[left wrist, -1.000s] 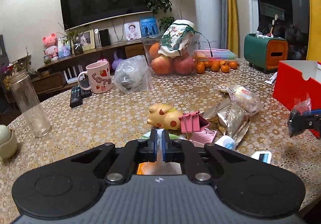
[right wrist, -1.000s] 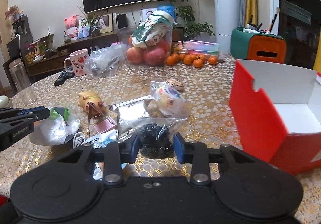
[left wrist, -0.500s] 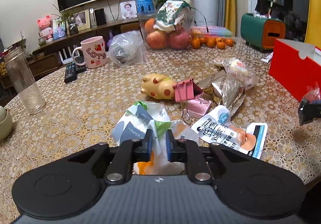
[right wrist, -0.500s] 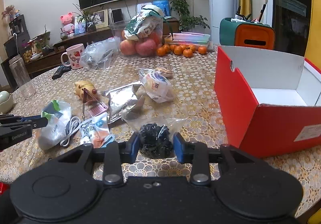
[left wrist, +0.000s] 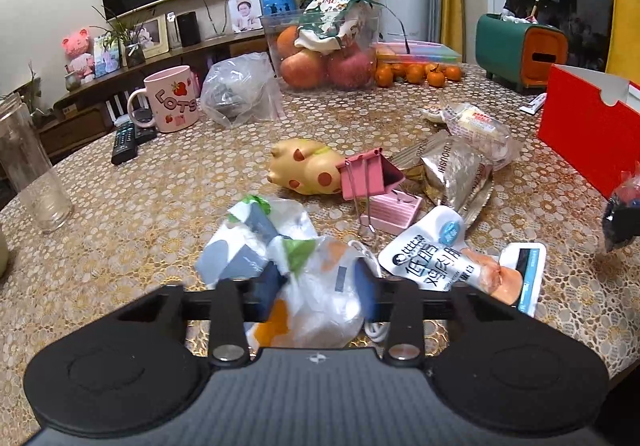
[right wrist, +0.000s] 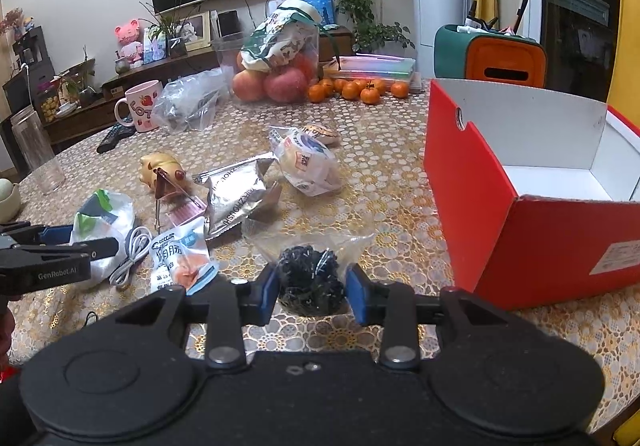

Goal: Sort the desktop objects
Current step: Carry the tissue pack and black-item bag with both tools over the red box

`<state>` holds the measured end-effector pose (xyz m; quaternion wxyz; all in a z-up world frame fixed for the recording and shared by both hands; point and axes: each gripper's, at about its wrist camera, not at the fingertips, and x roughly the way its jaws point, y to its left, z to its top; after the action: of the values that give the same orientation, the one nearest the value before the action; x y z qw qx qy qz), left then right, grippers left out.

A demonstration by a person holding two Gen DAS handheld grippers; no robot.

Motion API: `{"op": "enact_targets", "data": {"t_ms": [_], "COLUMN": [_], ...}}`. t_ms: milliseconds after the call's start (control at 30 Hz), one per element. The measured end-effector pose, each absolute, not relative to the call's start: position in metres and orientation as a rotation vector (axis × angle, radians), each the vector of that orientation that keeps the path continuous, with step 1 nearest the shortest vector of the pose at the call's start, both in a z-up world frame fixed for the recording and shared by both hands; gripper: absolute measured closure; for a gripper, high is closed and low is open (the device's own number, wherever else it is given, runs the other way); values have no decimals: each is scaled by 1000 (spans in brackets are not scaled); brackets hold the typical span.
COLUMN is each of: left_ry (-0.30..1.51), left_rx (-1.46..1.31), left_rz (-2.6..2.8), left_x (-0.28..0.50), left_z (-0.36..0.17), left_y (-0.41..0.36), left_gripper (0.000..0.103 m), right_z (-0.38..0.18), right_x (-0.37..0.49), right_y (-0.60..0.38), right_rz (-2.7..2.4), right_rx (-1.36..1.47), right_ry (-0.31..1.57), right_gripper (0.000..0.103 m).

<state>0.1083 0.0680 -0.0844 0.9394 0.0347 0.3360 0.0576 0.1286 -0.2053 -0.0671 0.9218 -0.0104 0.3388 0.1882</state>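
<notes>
A white plastic packet point(left wrist: 320, 306) with green, grey and orange print lies on the table between the fingers of my left gripper point(left wrist: 318, 292). Its jaws are opening and the pads stand off the packet. The same gripper shows at the left edge of the right wrist view point(right wrist: 96, 240). My right gripper point(right wrist: 312, 286) is shut on a clear bag of black pieces point(right wrist: 310, 274), held just above the tablecloth. An open red box point(right wrist: 480, 206) with a white inside stands to its right. A sausage packet point(left wrist: 444, 258) lies beside the white packet.
On the table lie a yellow pig toy point(left wrist: 304, 166), pink binder clips point(left wrist: 368, 174), a silver snack pack point(left wrist: 456, 170), a wrapped bun point(left wrist: 476, 122) and a white cable point(right wrist: 130, 254). Farther back stand a pink mug point(left wrist: 172, 98), a glass jar point(left wrist: 32, 174), remotes point(left wrist: 124, 140) and a fruit tub point(left wrist: 324, 54).
My left gripper came down with the white packet and its jaws spread apart from a tight grip. The right gripper kept its hold on the bag of black pieces.
</notes>
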Motion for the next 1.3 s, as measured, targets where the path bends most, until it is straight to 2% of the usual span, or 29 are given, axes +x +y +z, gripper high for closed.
{"op": "enact_targets", "data": {"t_ms": [33, 100, 233, 633, 1300], "left_ry": [687, 686, 654, 512, 410], "left_rx": [72, 69, 62, 94, 113], "left_rz": [125, 139, 155, 89, -264], "left_x": [109, 109, 104, 75, 89], "left_z": [-84, -83, -76, -29, 29], "left_y": [69, 71, 74, 47, -93], "left_gripper": [79, 94, 99, 100, 100], "right_z": [-68, -67, -64, -38, 15], "right_x": [128, 128, 126, 109, 110], "right_y": [-205, -206, -209, -241, -335], "right_rz": [387, 388, 388, 372, 268], "right_rx": [-21, -21, -18, -3, 21], "right_ry": [697, 700, 697, 654, 559], "right_gripper": [67, 67, 68, 68, 68]}}
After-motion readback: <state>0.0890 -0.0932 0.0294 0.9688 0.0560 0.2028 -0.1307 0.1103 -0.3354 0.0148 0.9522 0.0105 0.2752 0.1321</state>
